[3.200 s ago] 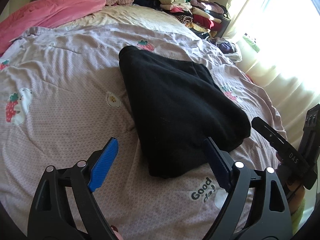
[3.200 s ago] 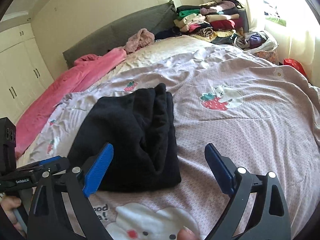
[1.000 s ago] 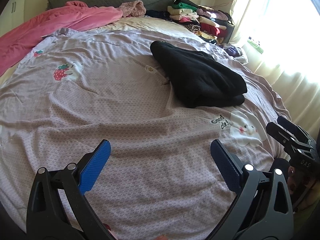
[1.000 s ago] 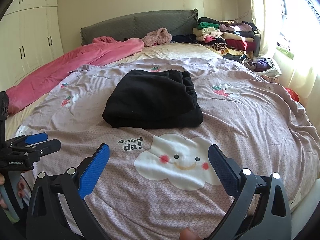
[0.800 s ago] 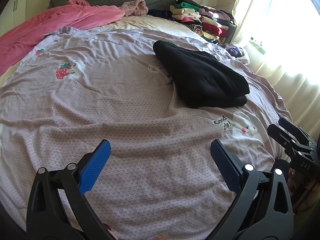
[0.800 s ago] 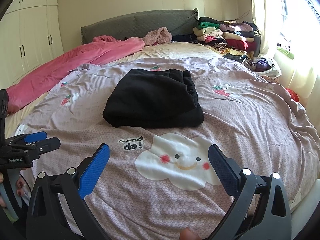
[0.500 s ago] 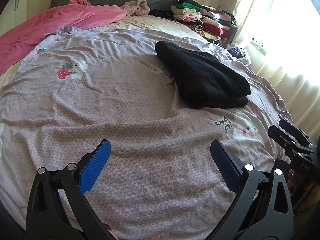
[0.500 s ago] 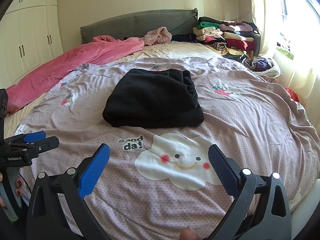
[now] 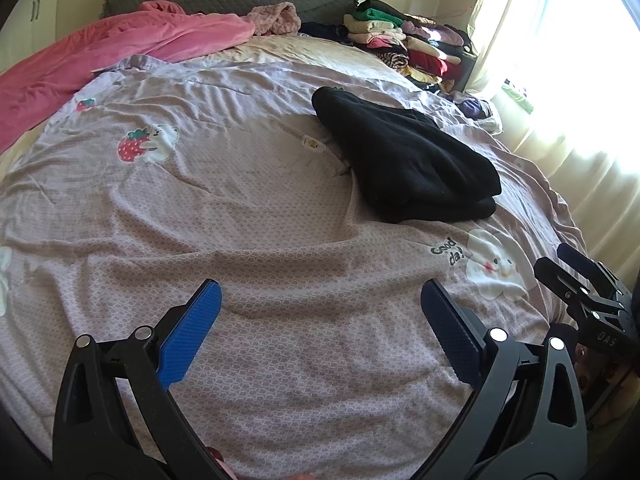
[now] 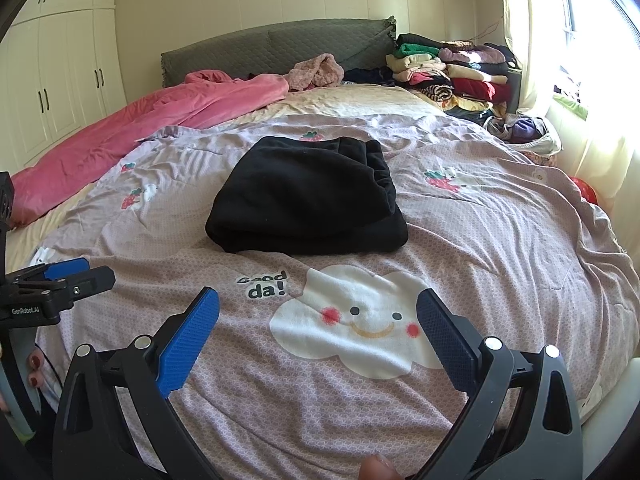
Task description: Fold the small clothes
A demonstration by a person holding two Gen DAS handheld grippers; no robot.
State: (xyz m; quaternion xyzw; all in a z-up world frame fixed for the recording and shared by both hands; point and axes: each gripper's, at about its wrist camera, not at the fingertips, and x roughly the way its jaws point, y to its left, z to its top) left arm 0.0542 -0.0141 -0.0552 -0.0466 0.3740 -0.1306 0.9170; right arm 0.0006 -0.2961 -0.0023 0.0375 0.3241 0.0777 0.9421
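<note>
One folded black fleece garment (image 10: pixel 306 196) is lying on the lilac patterned bedspread (image 10: pixel 500 240), just beyond the printed smiling white cloud (image 10: pixel 360 332) and its "Good da!" lettering. Two grippers are hovering over the near part of the bed, each with two blue-padded fingers spread wide and holding nothing. In the right wrist view the right gripper (image 10: pixel 316 328) is sitting well short of the garment, which is lying at 12 o'clock beyond its fingertips; the left gripper (image 10: pixel 72 276) is showing at 9 o'clock. In the left wrist view the left gripper (image 9: pixel 320 324) is facing bare bedspread, with the garment (image 9: pixel 404 160) well apart at 1 o'clock. A rumpled pink blanket (image 10: pixel 160 120) is lying at 10 o'clock, and one stack of folded clothes (image 10: pixel 452 70) is resting by the grey headboard (image 10: pixel 280 48) at 1 o'clock.
</note>
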